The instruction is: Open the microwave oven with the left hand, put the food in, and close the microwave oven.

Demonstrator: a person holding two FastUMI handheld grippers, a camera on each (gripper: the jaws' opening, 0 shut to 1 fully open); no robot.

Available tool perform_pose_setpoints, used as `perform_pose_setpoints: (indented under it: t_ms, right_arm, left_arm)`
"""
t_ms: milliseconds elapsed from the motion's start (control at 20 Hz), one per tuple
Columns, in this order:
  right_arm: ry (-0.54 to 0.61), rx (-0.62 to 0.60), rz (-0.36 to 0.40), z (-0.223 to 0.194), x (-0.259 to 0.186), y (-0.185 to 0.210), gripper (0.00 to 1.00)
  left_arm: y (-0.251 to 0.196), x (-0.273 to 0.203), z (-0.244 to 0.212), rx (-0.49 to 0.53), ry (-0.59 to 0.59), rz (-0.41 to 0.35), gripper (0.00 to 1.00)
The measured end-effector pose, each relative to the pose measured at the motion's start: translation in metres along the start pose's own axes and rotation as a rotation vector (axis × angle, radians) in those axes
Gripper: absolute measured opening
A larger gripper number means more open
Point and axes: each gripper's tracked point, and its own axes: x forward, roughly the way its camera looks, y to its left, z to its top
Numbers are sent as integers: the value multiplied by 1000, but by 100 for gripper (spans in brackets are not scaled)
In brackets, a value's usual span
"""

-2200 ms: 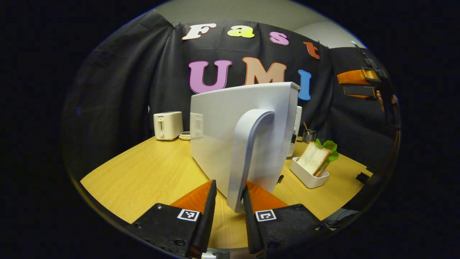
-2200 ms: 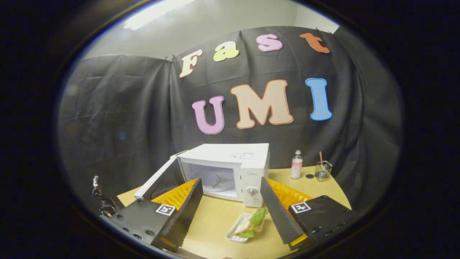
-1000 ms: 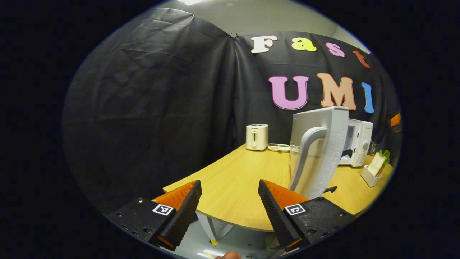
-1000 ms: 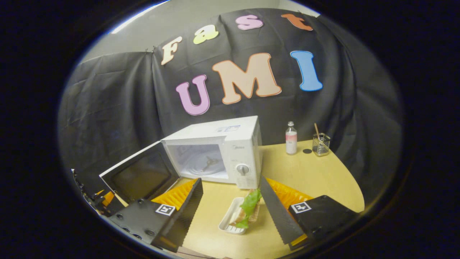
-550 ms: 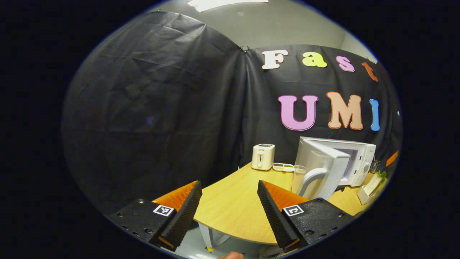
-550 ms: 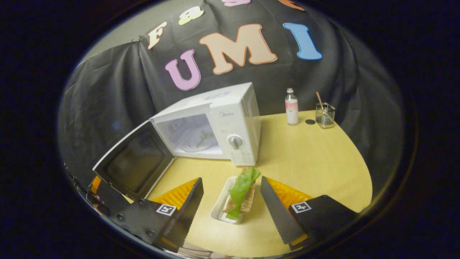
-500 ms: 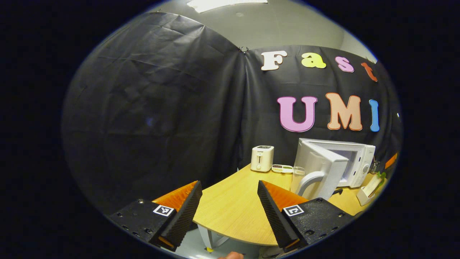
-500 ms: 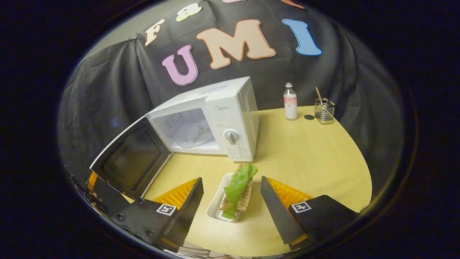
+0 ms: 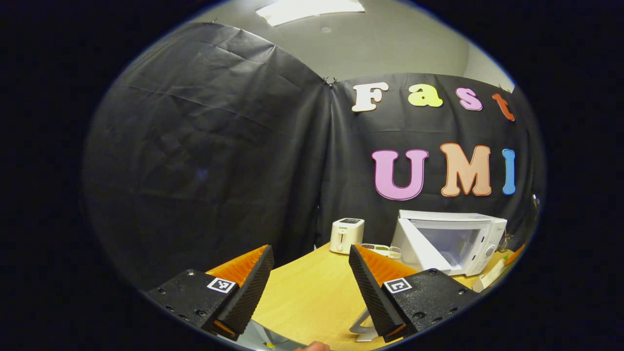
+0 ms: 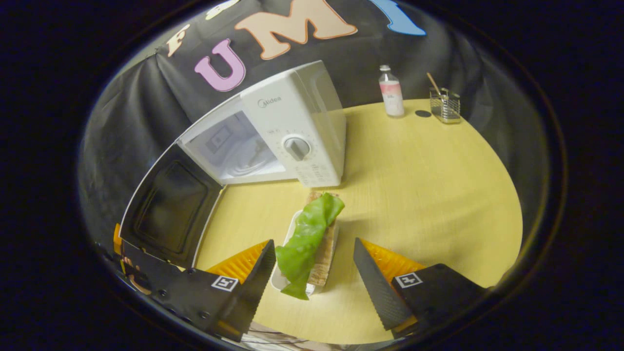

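My right tongs (image 10: 312,265) hang spread wide above the pale wooden tabletop (image 10: 429,185), gripping nothing. Between the two fingers, nearer the left one, sits the small white rectangular tray (image 10: 282,273) with the sandwich of toasted bread and a green lettuce leaf (image 10: 307,239) standing in it. The lettuce tip lies just beside my left fingertip; I cannot tell whether they touch. The right finger stands clear of the tray.

Beyond the tray, the white microwave oven with a round dial (image 10: 287,131) stands on the tabletop, its dark-windowed door (image 10: 170,209) swung fully out to the left and the pale cavity bare to view. Farther back are a small clear bottle with a pink label (image 10: 391,92) and a wire mesh cup with a stick in it (image 10: 443,103), near each other.

My left tongs (image 9: 309,280) are also spread wide and hold nothing, raised off the near edge of the tabletop (image 9: 312,297). Past them I see the open microwave oven (image 9: 453,241) to the right, well apart from the fingers, and a small cream toaster (image 9: 346,235) to its left by the cloth wall.
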Motion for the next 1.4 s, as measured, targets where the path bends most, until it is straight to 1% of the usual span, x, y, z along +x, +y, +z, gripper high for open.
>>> perform_pose_setpoints:
  t_ms: [50, 100, 150, 200, 250, 350, 400, 500, 550, 600, 650, 700, 750, 800, 850, 900, 950, 1000, 1050, 1100, 1150, 1200, 1250, 1300, 1350, 1400]
  right_arm:
    - [11, 19, 5, -1, 3, 1, 92]
    - [23, 39, 12, -2, 6, 4, 99]
    - [37, 53, 20, -3, 11, 6, 88]
    - [51, 59, 23, -6, 13, 9, 87]
    - [61, 63, 26, -8, 16, 11, 87]
    - [93, 80, 28, -17, 21, 14, 69]
    - [106, 83, 18, -22, 22, 12, 80]
    - [93, 116, -1, -18, 19, 8, 46]
    - [82, 127, -8, -17, 21, 5, 47]
    - [76, 161, -13, -19, 24, 6, 41]
    - [70, 189, -12, -18, 21, 5, 36]
    - [60, 195, -9, -19, 19, 4, 35]
    - [46, 194, -8, -19, 16, 5, 35]
    - [25, 197, -2, -17, 12, 7, 36]
    - [-3, 200, 11, -13, 7, 11, 36]
    - [-35, 200, 25, -9, 1, 17, 36]
    - [-71, 192, 39, -5, -6, 22, 36]
    - [-110, 175, 46, -2, -13, 26, 35]
    - [-147, 163, 49, 0, -20, 31, 35]
    - [-186, 156, 58, 0, -27, 38, 35]
    - [-222, 155, 76, 1, -32, 48, 35]
    - [-256, 162, 107, 0, -36, 60, 28]
    - [-289, 175, 143, -1, -40, 74, 29]
    - [-326, 188, 177, -3, -41, 88, 29]
    - [-357, 193, 203, -4, -39, 101, 35]
    - [-388, 197, 219, -6, -35, 112, 35]
  left_arm:
    - [2, 0, 2, 0, -8, 7, 91]
    - [1, 0, 3, 4, -8, 5, 91]
    - [0, 0, 3, 7, -12, 1, 91]
    - [0, -1, 5, 10, -22, -4, 91]
    - [2, 0, 8, 11, -32, -6, 95]
    - [2, 0, 9, 14, -37, -5, 95]
    - [0, -2, 10, 13, -39, -10, 95]
    - [-6, -4, 11, 7, -37, -28, 95]
    - [-6, -4, 10, 3, -33, -34, 94]
    - [-8, -4, 9, 1, -28, -39, 94]
    - [-10, -4, 8, -3, -26, -45, 91]
    - [-11, -4, 7, -5, -22, -50, 91]
    - [-11, -4, 6, -5, -16, -52, 94]
    - [-7, -4, 5, -3, -13, -45, 94]
    - [-5, -2, 4, 0, -9, -32, 91]
    - [-1, -1, 4, 2, -8, -17, 94]
    - [1, -1, 3, -1, -5, -5, 91]
    - [0, 0, 1, -4, 1, -4, 94]
    - [-3, 0, -1, -8, 6, -9, 91]
    - [-4, 0, -2, -12, 11, -12, 94]
    - [-3, 1, -2, -14, 14, -11, 91]
    - [-2, 1, -2, -13, 15, -7, 95]
    - [0, 2, -4, -12, 16, -2, 95]
    - [1, 3, -3, -12, 16, 6, 91]
    - [4, 3, -3, -11, 16, 17, 91]
    - [4, 2, -1, -9, 16, 19, 95]
